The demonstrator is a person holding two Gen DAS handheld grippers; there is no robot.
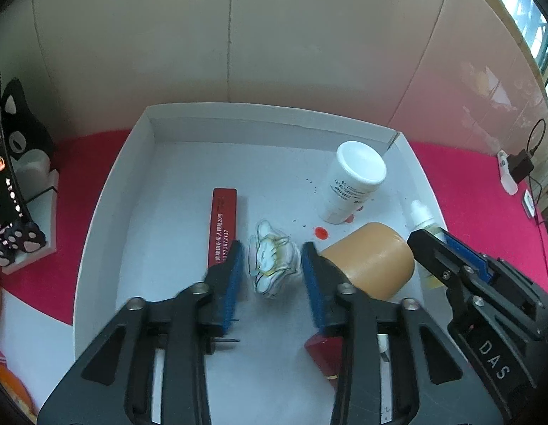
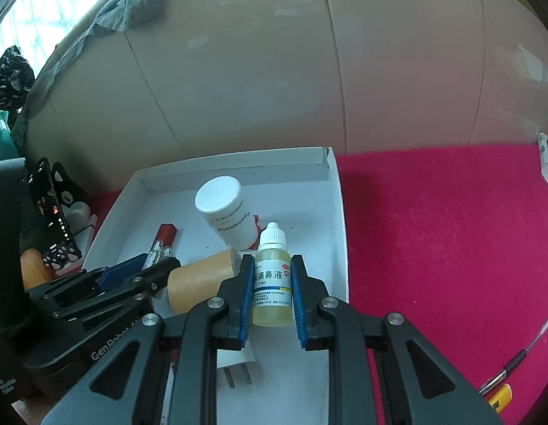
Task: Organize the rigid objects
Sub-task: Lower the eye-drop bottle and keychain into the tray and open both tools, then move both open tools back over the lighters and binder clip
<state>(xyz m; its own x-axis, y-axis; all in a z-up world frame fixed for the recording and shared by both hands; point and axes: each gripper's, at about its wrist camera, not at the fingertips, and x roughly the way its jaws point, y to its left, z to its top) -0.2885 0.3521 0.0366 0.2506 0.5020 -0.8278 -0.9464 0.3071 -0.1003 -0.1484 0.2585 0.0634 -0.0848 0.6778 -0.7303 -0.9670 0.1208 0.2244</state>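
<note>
Nasal-drop bottle (image 2: 272,279): clamped upright in right tongs (image 2: 272,297), frame centre.
Left tongs (image 1: 272,265): apart around wrapped white trinket (image 1: 272,264) in white tray (image 1: 96,219).

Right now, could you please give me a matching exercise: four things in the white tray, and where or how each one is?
Things:
1. dropper bottle
2. white figurine
3. pill bottle
4. tan cylinder

States:
A. lying on its side
B. between open jaws of the left gripper
C. clamped in the right gripper
D. upright, near the tray's far corner

Pairs: 1-C, 2-B, 3-D, 4-A
</note>
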